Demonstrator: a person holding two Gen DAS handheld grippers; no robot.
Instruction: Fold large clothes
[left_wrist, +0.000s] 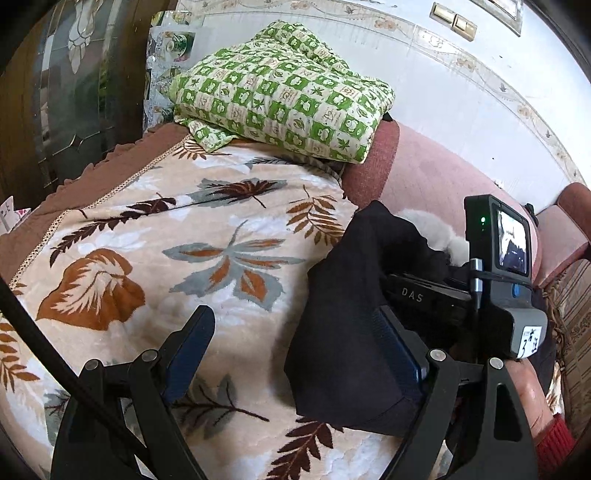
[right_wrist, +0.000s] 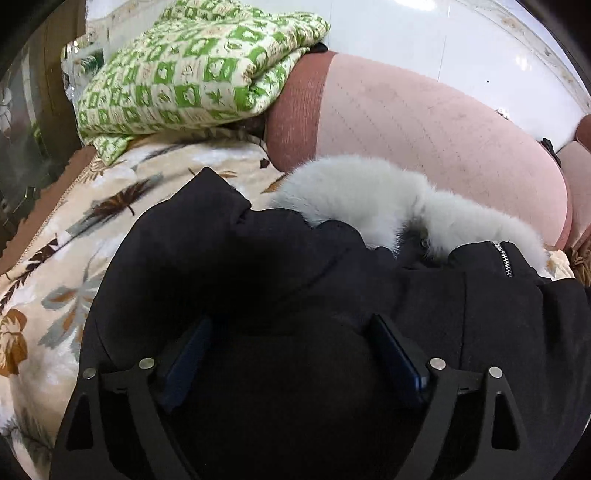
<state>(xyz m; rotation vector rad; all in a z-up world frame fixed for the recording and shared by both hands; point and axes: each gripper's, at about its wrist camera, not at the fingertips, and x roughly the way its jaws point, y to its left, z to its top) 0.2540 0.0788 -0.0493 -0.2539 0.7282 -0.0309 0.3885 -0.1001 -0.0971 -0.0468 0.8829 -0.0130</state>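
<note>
You hover both tools over a black coat (right_wrist: 258, 280) with a white fur collar (right_wrist: 369, 195), bunched on the leaf-print blanket (left_wrist: 184, 229); left gripper (left_wrist: 295, 354) and right gripper (right_wrist: 291, 354) gape wide, holding nothing, apparently ready to grasp its edges for folding.

Black fingers (left_wrist: 192, 347), blue pads, red sleeve (left_wrist: 552, 439)

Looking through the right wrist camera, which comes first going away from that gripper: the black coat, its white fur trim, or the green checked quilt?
1. black coat, under the right gripper
2. white fur trim, just ahead
3. green checked quilt, far back left
</note>
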